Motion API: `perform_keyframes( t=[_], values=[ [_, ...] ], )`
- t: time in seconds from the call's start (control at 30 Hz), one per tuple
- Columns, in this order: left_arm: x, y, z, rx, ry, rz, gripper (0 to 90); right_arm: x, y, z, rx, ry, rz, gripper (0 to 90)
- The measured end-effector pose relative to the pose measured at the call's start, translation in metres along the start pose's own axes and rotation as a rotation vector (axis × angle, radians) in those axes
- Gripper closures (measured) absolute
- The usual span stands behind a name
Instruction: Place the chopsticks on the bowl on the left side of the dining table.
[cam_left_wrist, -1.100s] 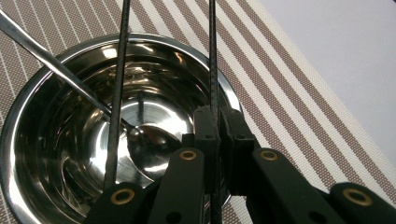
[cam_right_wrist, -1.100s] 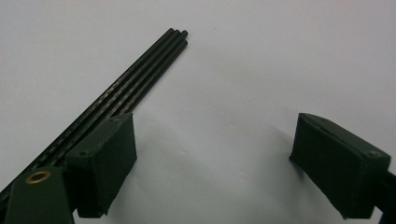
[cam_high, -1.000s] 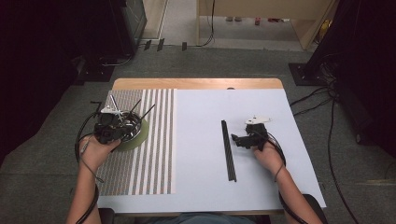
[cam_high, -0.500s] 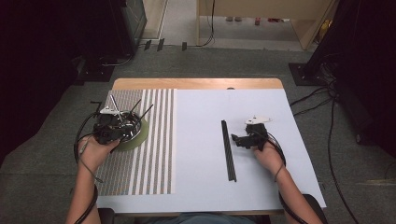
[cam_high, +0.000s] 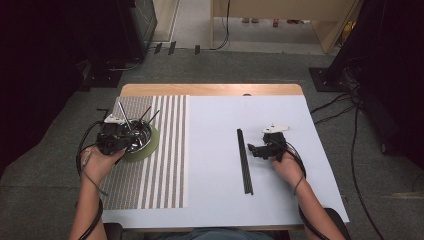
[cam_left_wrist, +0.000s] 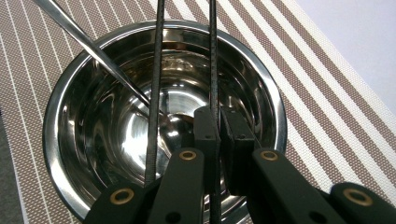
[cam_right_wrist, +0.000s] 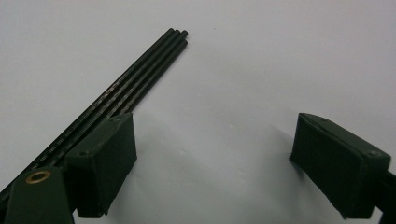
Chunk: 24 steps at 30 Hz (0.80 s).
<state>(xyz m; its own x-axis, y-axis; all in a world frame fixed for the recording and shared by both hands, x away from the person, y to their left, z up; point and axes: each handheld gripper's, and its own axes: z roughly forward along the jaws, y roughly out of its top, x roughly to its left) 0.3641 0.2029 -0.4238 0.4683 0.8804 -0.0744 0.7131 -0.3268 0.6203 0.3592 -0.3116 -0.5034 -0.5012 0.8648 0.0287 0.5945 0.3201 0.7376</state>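
Nothing has shifted: left tongs (cam_left_wrist: 217, 140) stay clenched on a black rod (cam_left_wrist: 213, 56) over the bowl (cam_left_wrist: 70, 116); right tongs (cam_right_wrist: 210, 154) gape released beside the rods (cam_right_wrist: 140, 74).

Lab, cables (cam_high: 334, 107) on carpet (cam_high: 250, 65)

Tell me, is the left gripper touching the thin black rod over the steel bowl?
Touching. The left gripper view shows the left gripper shut on the thin black rod above the steel bowl.

Grey carpet floor (cam_high: 260, 65), dark cabinets (cam_high: 135, 25) at left, loose cables (cam_high: 345, 107) at right.
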Motion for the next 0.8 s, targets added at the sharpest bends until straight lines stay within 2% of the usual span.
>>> perform_keyframes(
  t=[0.47, 0.8],
  values=[
    [0.009, -0.003, -0.001, -0.025, 0.044, -0.03, 87.1, 0.0, 0.0, 0.0, 0.0, 0.0, 0.0, 13.7],
    [0.012, -0.003, -0.001, -0.035, 0.051, -0.035, 86.7, 0.0, 0.0, 0.0, 0.0, 0.0, 0.0, 13.7]
  ],
)
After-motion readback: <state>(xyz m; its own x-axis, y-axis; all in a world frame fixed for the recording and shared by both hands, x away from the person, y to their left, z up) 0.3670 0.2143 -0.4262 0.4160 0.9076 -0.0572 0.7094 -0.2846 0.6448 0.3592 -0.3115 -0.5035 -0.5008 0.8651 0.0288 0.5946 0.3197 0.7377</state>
